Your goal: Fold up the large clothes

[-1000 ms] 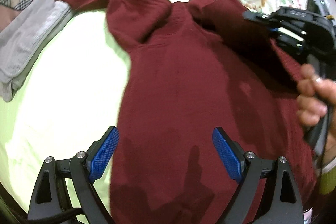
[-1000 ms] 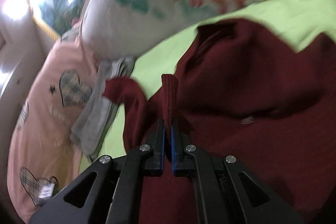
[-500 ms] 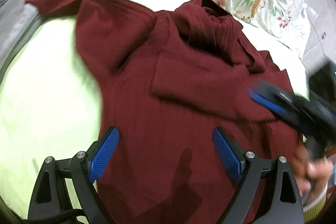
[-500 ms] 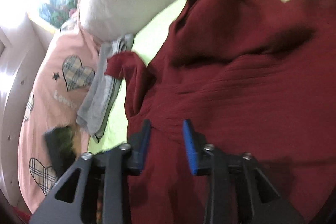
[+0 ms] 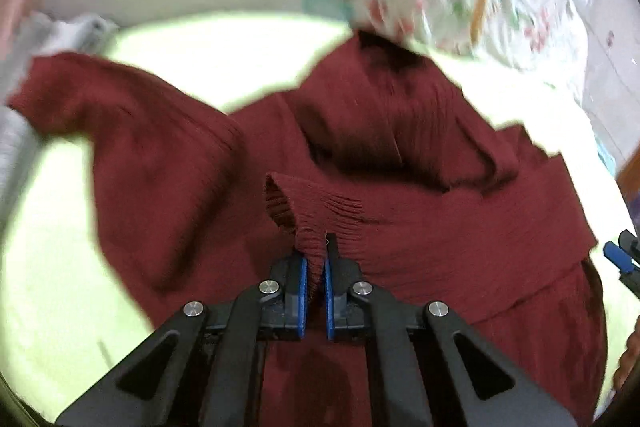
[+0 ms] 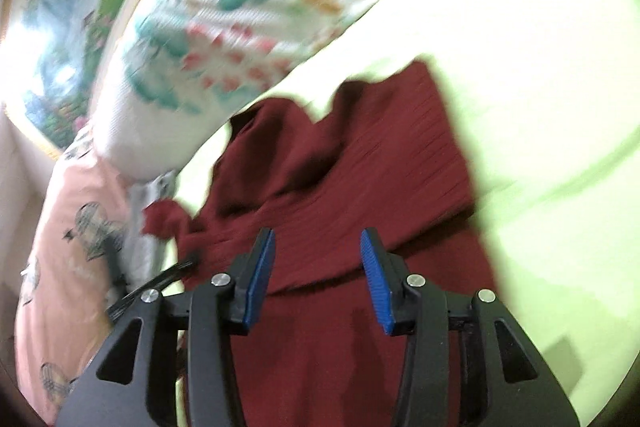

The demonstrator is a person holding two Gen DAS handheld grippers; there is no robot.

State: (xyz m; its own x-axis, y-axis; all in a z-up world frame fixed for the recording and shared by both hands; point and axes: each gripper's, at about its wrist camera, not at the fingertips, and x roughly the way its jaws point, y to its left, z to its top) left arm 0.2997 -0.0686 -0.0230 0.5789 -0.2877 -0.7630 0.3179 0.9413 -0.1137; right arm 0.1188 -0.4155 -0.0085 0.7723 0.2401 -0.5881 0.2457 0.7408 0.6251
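Maroon sweater (image 5: 360,155) spread on the green bed sheet (image 5: 52,267). Left claw (image 5: 316,269), open a second ago, now pinches the folded sleeve's ribbed cuff (image 5: 312,211); right claw (image 6: 318,275) has released it, jaws apart above the body. Handover done; sleeve placement follows.

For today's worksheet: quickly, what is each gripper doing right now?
Left gripper: closed on the dark red ribbed knit sweater, at a cuff.
Right gripper: open, holding nothing.

Both the left gripper (image 5: 315,281) and the right gripper (image 6: 318,275) have black angular arms, ridged blue pads (image 6: 260,277) and round silver screws (image 5: 268,286).
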